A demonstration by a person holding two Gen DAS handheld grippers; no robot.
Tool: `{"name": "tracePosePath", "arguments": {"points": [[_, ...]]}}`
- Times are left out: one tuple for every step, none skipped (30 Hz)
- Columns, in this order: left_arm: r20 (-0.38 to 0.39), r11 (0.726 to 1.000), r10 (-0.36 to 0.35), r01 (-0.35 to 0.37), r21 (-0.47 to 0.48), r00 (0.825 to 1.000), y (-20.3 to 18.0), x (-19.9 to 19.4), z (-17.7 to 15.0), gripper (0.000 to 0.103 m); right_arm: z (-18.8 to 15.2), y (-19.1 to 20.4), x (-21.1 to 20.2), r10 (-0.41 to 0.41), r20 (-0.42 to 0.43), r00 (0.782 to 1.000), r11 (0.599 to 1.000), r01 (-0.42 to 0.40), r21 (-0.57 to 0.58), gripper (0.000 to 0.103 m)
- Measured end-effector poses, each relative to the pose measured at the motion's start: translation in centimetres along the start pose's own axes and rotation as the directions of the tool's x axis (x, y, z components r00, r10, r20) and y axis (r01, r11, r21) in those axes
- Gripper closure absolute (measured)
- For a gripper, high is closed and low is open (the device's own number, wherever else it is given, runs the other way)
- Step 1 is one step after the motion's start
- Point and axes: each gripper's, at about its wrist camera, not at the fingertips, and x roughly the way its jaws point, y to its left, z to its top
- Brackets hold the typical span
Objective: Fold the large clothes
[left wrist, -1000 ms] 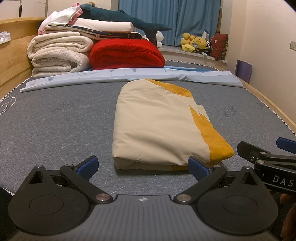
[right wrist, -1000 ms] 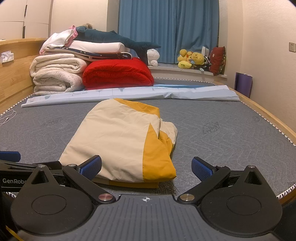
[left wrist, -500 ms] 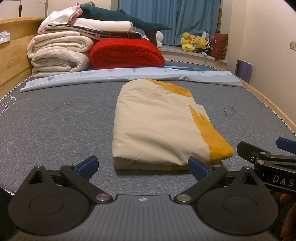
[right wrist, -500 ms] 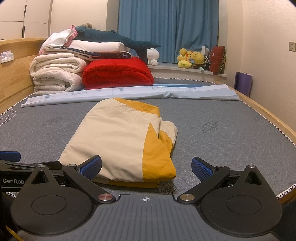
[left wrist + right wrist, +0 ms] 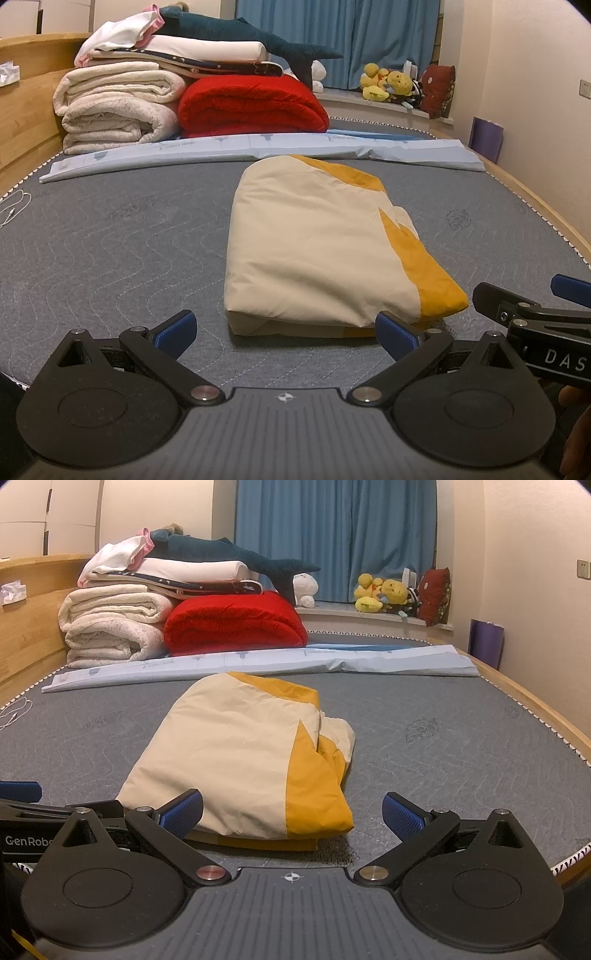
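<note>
Folded garment lies untouched; nothing has shifted in the last second.

Left wrist view: the left gripper (image 5: 284, 328), jaws apart and empty, hovers just short of the cream-and-yellow garment (image 5: 317, 243) on the grey mattress (image 5: 110, 236).
Right wrist view: the right gripper (image 5: 293, 812), jaws likewise spread, faces the garment's yellow corner; folding seems finished, though lower layers are hidden.

Both wrist views sit low over the grey mattress (image 5: 110, 240), facing the headboard end along their own fingers. Left view: folded cream-and-yellow garment (image 5: 314, 251) lies close, just beyond and between the fingertips; right gripper (image 5: 532, 306) enters beside its right finger. Right view: same garment (image 5: 240, 753) just past its left finger (image 5: 181, 812); left gripper (image 5: 22, 794) shows at left edge. Shared: garment, mattress, red blanket (image 5: 236, 624), curtains (image 5: 332, 535).
</note>
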Motion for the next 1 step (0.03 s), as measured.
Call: {"name": "tracePosePath", "arguments": {"points": [[-0.002,1.0,0.0,0.0,0.0,1.0,0.02,0.07,0.01,0.0,0.0,-0.02,0.0,0.0,-0.001,1.0,1.0,0.0,0.0,0.001]]}}
